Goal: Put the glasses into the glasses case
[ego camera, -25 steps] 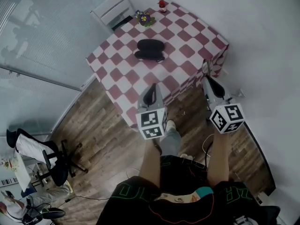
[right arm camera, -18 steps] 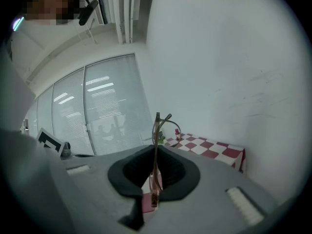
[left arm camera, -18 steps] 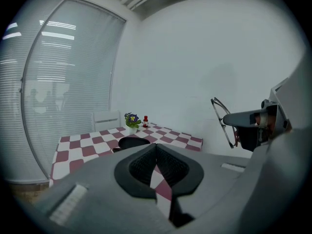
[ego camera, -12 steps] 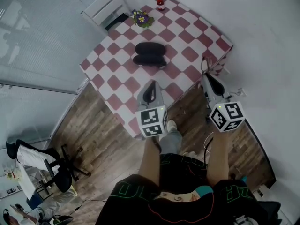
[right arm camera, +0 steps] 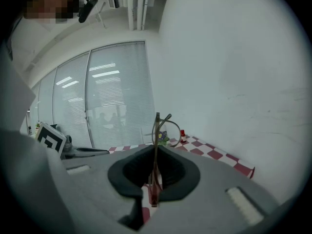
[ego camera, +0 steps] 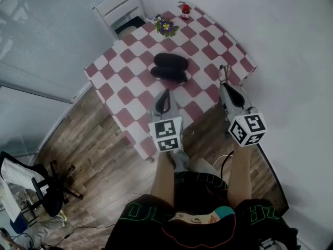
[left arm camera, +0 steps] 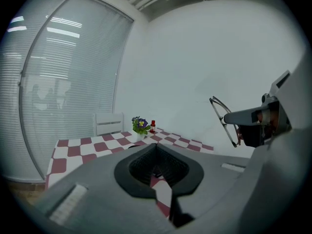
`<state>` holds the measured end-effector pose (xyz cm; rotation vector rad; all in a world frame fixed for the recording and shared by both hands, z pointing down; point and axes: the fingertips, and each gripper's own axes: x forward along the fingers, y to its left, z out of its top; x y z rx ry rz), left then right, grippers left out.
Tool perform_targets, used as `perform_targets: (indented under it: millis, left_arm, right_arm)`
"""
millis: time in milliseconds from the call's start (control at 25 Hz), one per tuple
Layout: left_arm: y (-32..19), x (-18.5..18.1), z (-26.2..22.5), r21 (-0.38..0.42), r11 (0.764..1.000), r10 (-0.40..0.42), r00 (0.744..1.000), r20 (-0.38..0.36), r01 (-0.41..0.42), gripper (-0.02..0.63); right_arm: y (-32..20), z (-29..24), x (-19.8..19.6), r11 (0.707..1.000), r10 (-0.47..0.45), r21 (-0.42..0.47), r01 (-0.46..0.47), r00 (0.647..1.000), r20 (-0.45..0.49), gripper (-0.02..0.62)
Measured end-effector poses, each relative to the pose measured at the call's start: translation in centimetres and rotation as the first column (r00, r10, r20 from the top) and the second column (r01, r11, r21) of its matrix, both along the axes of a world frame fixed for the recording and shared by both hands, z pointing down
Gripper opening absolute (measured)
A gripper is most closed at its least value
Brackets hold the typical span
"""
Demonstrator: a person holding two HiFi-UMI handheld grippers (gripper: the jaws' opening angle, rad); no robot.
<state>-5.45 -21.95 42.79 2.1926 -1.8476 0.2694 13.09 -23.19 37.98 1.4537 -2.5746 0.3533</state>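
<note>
Right gripper is pinching the glasses; the frame stands upright out of its jaws. It's held up right of the glasses case, well apart from it, by the table's right edge. Left gripper has its jaws pressed together with nothing between them, and sits just on the near side of the case. The case is black and lies mid-table. 1 flower pot and 1 red bottle stand beyond the case.

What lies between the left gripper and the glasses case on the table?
Nothing but bare checked tablecloth. In the head view only an open stretch of cloth separates the left gripper from the glasses case.
</note>
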Motion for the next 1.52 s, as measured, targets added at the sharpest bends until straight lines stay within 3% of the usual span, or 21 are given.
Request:
perform_targets:
  millis: [240,400,760,1120,1520]
  left_arm:
    - [-0.9,-3.8,-0.6,0.017,0.996,-0.085,0.996,0.016,0.085,0.009]
    - [-1.8,-6.1,-1.6,0.044,0.989,-0.140,0.990,-0.016,0.141,0.009]
    - [-4.3,-7.7,-1.9,0.052,0.980,-0.192,0.981,-0.037,0.193,0.009]
    - [-6.2,-10.1,1.1,-0.028,0.964,-0.264,0.963,-0.054,0.263,0.009]
    - [-8.4,-10.5,5.7,-0.129,0.942,-0.322,0.943,-0.088,0.309,0.009]
  right_arm:
    - [-1.0,-1.0,-2.9,0.997,-0.073,0.020,0.074,0.996,-0.054,0.017]
    - [-1.9,-2.0,-4.7,0.992,-0.115,0.044,0.119,0.989,-0.092,0.018]
    - [-5.5,-2.2,-7.5,0.978,-0.195,0.057,0.201,0.976,-0.102,0.018]
    - [-9.4,0.4,-11.3,0.957,-0.289,-0.015,0.289,0.951,-0.115,0.018]
    - [-12.6,5.2,-13.6,0.924,-0.381,-0.113,0.366,0.908,-0.175,0.018]
